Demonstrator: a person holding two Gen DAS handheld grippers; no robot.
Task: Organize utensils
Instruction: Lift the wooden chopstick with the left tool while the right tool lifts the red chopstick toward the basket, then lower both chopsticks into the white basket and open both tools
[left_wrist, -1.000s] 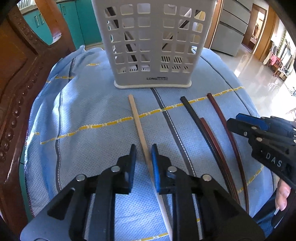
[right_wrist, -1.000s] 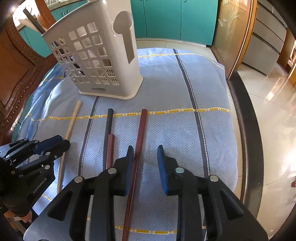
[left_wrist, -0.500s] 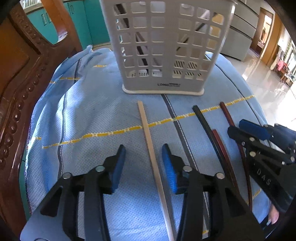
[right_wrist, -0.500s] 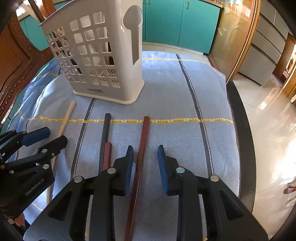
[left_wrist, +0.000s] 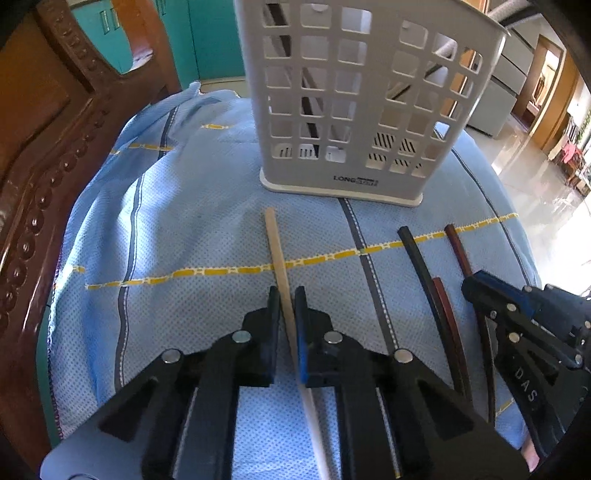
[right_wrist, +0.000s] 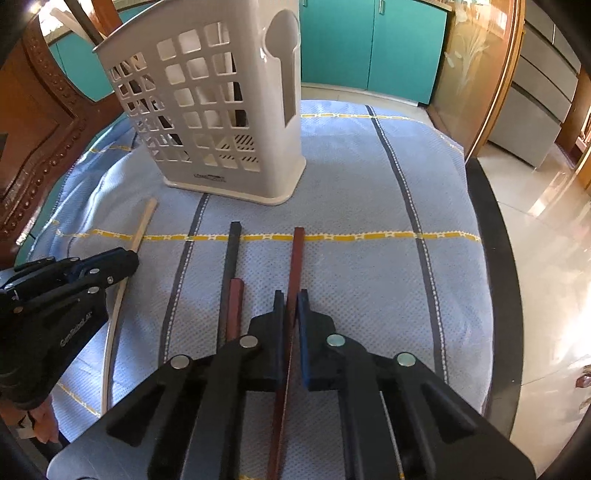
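- I'm clamping my left claw (left_wrist: 287, 295) on the pale wooden chopstick (left_wrist: 276, 243); its jaws have just been closing, and the stick is running up the lower middle of the left wrist view toward the white utensil basket (left_wrist: 354, 110).
- I'm pinching the long reddish-brown chopstick (right_wrist: 296, 258) in my right claw (right_wrist: 291, 299) too, jaws just closed around it, lower centre of the right wrist view.
- Both sticks are lying flat on the blue striped cloth (right_wrist: 351, 184) covering the surface; the black chopstick (right_wrist: 232, 251) and the short reddish one (right_wrist: 235, 306) are waiting just left of my right claw.
- I'm gripping each stick well back from its far tip, so I judge it may pivot between the pads when lifted.
- The basket is looking light; a stick tip catching a lattice hole instead of clearing the rim could tip or shove it.
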